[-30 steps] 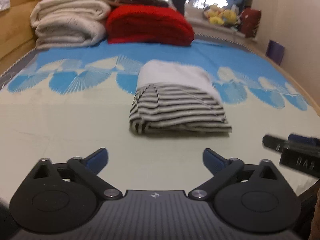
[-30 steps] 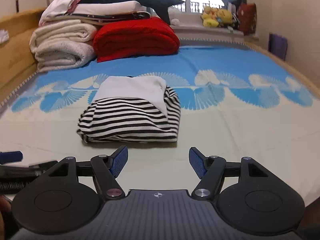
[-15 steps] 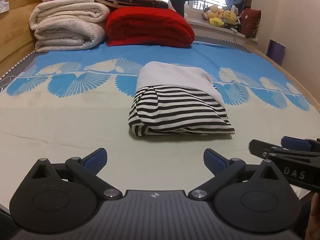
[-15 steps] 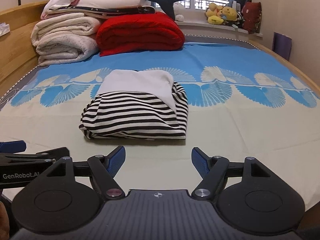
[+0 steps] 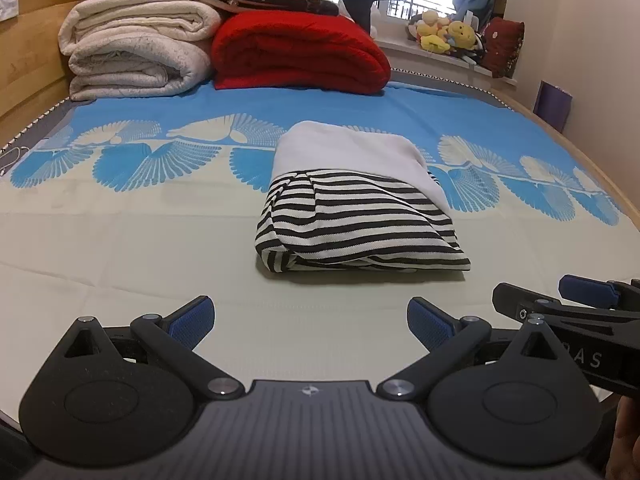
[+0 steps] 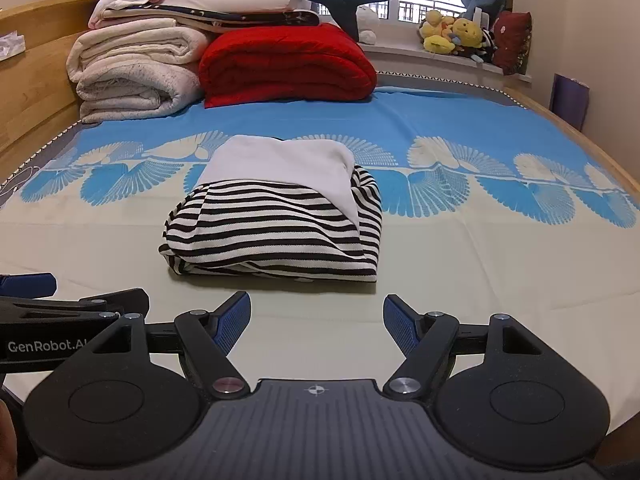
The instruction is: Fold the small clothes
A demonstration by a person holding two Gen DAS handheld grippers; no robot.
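Both grippers' fingers [image 5: 192, 318] [image 6: 232, 320] released, short of the folded striped garment's [image 5: 356, 216] near edge.

The right hand-held gripper [image 5: 576, 300] runs off the left wrist view's right edge, its lettering partly covered. The folded black-and-white striped cotton garment [image 6: 276, 224] hides its own underside. The yellow plush toys [image 6: 452, 36] are too small to identify.
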